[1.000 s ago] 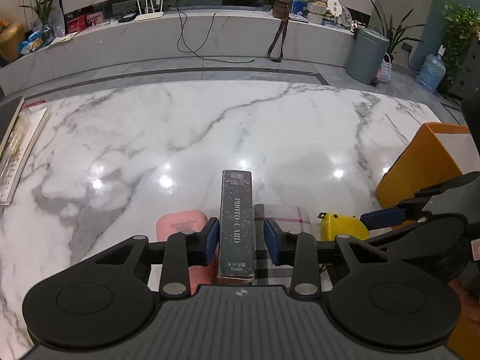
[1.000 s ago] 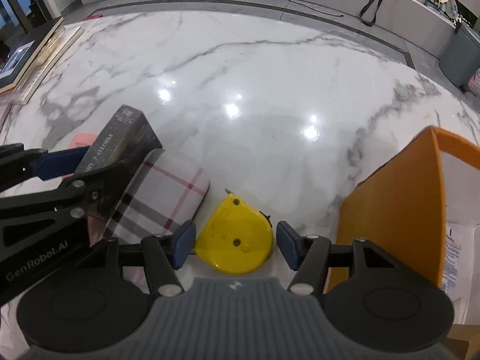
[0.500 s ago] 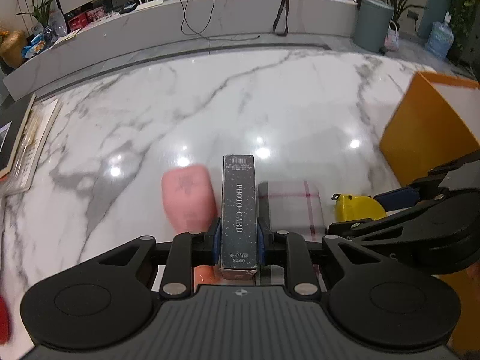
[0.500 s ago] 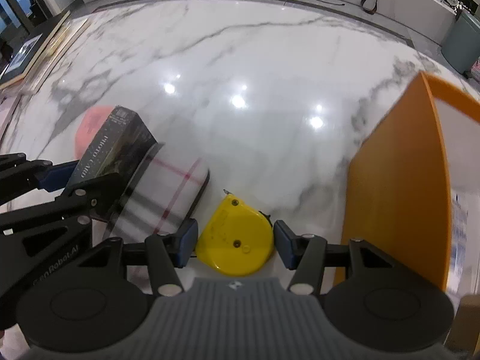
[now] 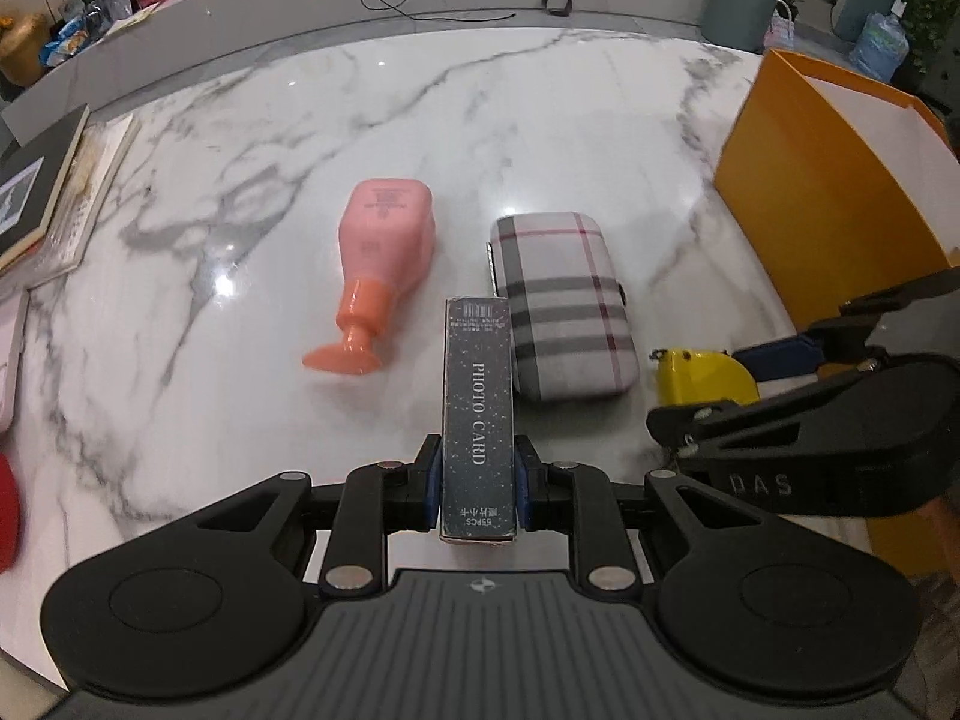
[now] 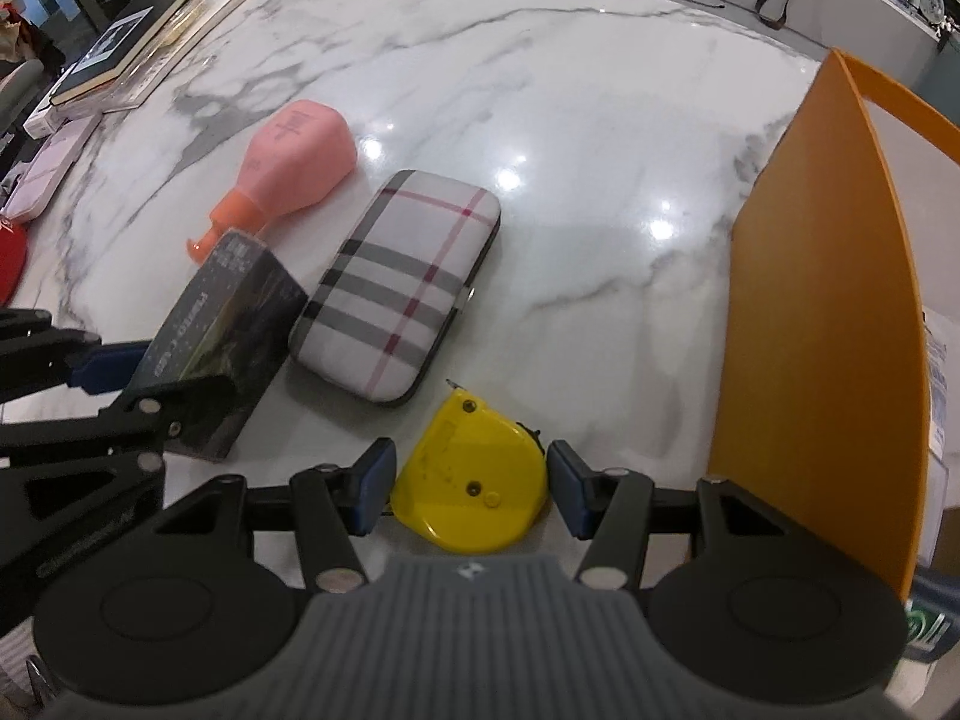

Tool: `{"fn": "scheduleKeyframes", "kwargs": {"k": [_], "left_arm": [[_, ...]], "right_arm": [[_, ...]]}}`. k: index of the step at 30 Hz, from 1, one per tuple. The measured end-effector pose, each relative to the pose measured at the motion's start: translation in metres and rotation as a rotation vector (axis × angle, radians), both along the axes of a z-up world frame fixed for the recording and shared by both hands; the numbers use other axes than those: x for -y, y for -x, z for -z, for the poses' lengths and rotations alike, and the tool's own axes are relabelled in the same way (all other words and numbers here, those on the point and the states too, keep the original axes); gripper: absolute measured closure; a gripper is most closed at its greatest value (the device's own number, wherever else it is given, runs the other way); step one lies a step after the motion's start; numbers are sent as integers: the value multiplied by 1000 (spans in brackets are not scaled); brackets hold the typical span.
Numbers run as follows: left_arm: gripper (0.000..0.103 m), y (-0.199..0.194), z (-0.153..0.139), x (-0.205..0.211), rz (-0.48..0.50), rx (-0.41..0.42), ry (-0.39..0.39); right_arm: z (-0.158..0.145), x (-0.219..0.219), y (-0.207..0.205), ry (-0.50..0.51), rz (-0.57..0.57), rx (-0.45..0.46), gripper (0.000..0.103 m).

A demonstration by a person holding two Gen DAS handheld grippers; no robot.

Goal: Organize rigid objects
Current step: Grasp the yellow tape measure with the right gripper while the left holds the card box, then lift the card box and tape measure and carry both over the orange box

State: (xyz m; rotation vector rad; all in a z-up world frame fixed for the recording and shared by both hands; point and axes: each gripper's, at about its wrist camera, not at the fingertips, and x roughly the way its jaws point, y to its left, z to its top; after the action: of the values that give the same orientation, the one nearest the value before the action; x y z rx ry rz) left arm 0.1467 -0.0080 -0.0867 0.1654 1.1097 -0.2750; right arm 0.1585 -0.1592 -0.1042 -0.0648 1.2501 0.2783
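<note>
The left gripper (image 5: 478, 483) clamps the dark rectangular photo-card box (image 5: 478, 414), raised above the marble table (image 5: 540, 120); the right gripper (image 6: 468, 480), jaws apart, straddles the yellow tape measure (image 6: 474, 480); probably pick-up stage; next, close and carry toward the orange box (image 6: 822, 330).

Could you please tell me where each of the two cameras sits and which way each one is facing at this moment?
Left wrist: on the left gripper, looking forward over the marble table; its blue fingers clamp the photo card box, and the right gripper shows at right.
Right wrist: on the right gripper, facing forward and down; its open fingers flank the yellow tape measure, with the left gripper at left.
Shared: pink bottle, plaid case, orange box.
</note>
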Motion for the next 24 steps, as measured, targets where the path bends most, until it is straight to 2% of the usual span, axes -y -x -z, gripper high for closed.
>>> {"fn": "scheduleKeyframes", "kwargs": {"k": [6,8,10,16,18,24], "left_arm": [[75,0,8,-7,-21,33,64],[74,-1,12,-8,-32,55,84],[74,-1,17,-8,-40,62,89],[75,8,23,-8,-47,108,88],[76,10,23,-7,-48,122,83],[77,12,23,-6,-64,130,72]], "right_arm": [[2,4,7,-34,79,38,46],[4,6,11,-48,115,60,40],[4,7,19,-51,134,87,38],[9,2,42,-7,120,210,40],[10,0,47,4,101,241,47],[11,1,50,0,83,265,47]]}}
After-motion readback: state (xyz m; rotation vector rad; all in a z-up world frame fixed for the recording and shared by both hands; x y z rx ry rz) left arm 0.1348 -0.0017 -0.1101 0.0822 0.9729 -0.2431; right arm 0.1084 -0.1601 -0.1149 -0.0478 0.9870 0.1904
